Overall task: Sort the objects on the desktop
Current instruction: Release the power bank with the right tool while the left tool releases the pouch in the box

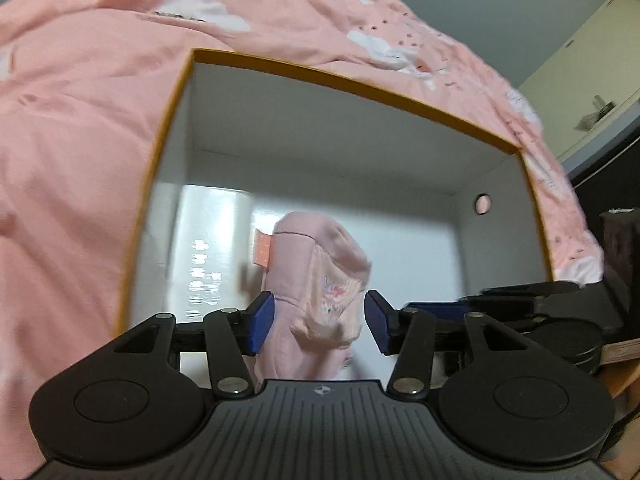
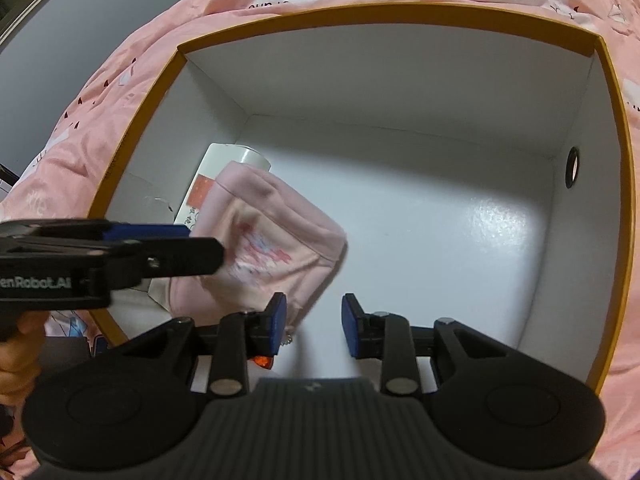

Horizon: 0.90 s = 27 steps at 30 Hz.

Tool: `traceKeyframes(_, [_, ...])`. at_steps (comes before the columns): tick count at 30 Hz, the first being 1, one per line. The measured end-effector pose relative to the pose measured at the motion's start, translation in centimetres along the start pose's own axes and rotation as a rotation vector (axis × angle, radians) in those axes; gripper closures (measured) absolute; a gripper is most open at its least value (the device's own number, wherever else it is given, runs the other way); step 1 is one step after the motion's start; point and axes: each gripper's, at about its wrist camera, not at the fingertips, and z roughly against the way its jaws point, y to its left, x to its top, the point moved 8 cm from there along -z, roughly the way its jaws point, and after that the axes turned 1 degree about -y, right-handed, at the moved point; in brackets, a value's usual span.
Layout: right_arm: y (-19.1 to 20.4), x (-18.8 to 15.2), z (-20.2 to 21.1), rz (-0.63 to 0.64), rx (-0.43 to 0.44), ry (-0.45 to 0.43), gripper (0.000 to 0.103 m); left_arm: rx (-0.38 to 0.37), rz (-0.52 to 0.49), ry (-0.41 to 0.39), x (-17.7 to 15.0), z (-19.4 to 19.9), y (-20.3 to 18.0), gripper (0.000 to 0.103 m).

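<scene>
A folded pale pink printed cloth (image 2: 264,248) lies inside an orange-rimmed white cardboard box (image 2: 400,92), against a white cylindrical bottle (image 2: 224,160). The left gripper (image 1: 318,322) and right gripper (image 2: 313,326) are seen with jaws apart, gripping nothing.

bedding: pink printed quilt (image 1: 80,160) | wall: grey (image 1: 500,8) | cabinet: cream (image 1: 592,80)
</scene>
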Motion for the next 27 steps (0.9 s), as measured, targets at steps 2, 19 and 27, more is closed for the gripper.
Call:
traceKeyframes(2, [0.0, -0.1, 0.1, 0.001, 0.0, 0.001, 0.07, 0.005, -0.008, 0.011, -0.1, -0.2, 0.4, 0.059])
traceKeyframes(19, [0.6, 1.2, -1.7, -0.037, 0.024, 0.031, 0.071, 0.042, 0.01, 0.161, -2.5, -3.5, 1.1, 0.069])
traceKeyframes(27, [1.1, 0.4, 1.1, -0.009, 0.011, -0.061, 0.071, 0.026, -0.051, 0.059, -2.4, 0.4, -0.5, 0.069])
